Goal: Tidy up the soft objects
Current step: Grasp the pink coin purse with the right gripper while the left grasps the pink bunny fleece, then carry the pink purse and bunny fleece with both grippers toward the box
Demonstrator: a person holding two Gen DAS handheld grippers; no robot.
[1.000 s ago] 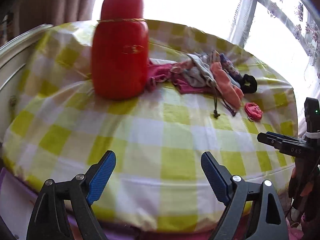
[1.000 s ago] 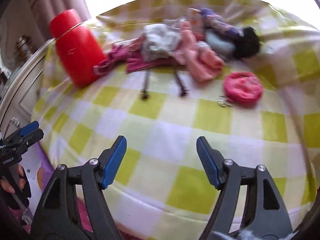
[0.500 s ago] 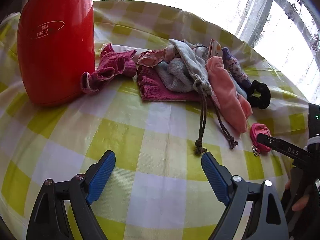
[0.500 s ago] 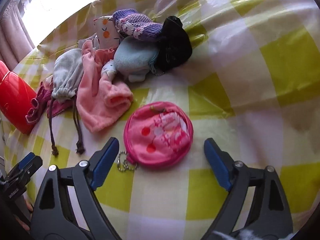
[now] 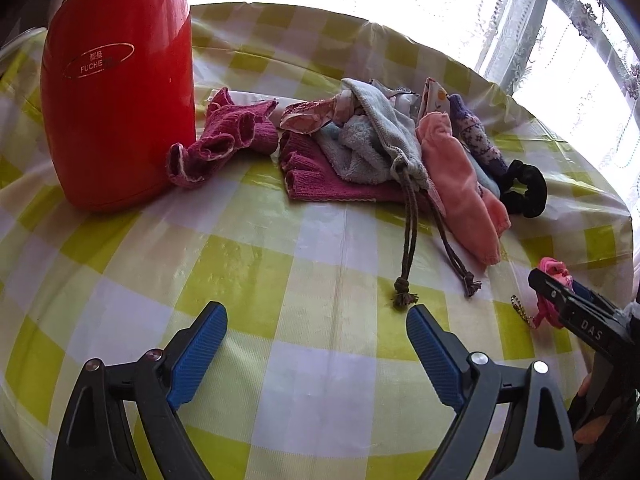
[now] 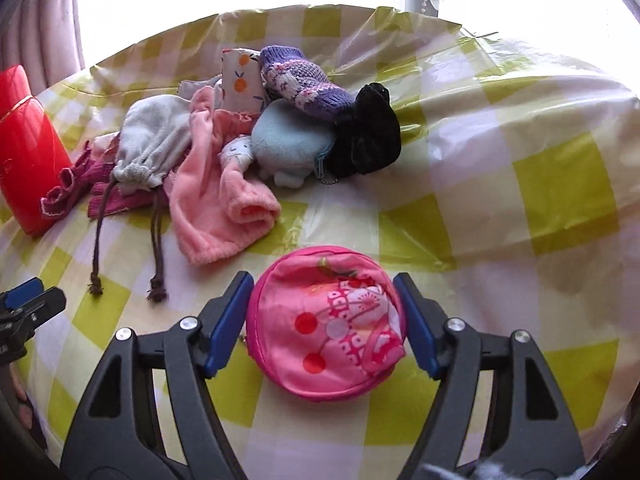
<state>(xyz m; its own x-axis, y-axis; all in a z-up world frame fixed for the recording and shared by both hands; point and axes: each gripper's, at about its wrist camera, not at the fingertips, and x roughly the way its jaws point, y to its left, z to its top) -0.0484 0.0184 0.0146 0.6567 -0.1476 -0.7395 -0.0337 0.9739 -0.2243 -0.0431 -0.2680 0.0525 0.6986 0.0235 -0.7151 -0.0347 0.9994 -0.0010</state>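
Right gripper [image 6: 324,322]: blue pads sit on either side of the round pink pouch [image 6: 326,326], low centre of the right wrist view; the jaws have just been closing, and the pads look at or just off its rim, so contact is not certain. Left gripper [image 5: 316,344]: jaws wide, nothing between them, over bare checked tablecloth [image 5: 256,264] at lower centre of the left wrist view. The pile of soft items [image 5: 392,152] lies mid-frame, with the red flask [image 5: 120,92] at upper left. Risk: the pouch is soft and domed, so a squeeze at its rim could buckle it or let it slip out; its keychain [image 5: 522,312] could drag on the slick cloth. Versus half a second earlier: the pouch lay ahead of the right fingertips, now it is between them; the left view is nearly unchanged.
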